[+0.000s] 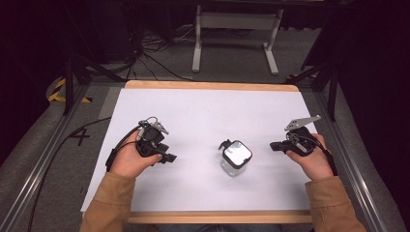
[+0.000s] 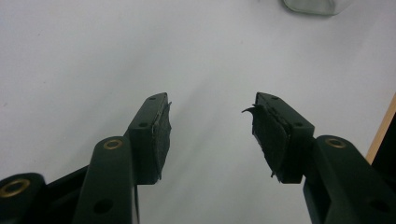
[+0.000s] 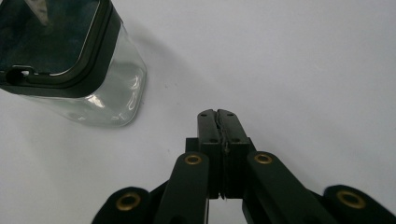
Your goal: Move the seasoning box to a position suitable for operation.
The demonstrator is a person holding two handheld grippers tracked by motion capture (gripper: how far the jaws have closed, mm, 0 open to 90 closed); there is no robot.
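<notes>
Though lidded, unlabelled glass jar [image 1: 235,157]

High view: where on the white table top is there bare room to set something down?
The far half of the table is bare to its wooden edge, as is the near strip. The middle band is crowded: left gripper, jar, right gripper.

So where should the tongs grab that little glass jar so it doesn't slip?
Probably around the clear glass body of the jar, just under its black square lid. The jar stands upright with flat sides, so come in level from the side. The left tongs are already open, with the jar ahead of them; the right tongs are shut and would have to open first.
</notes>
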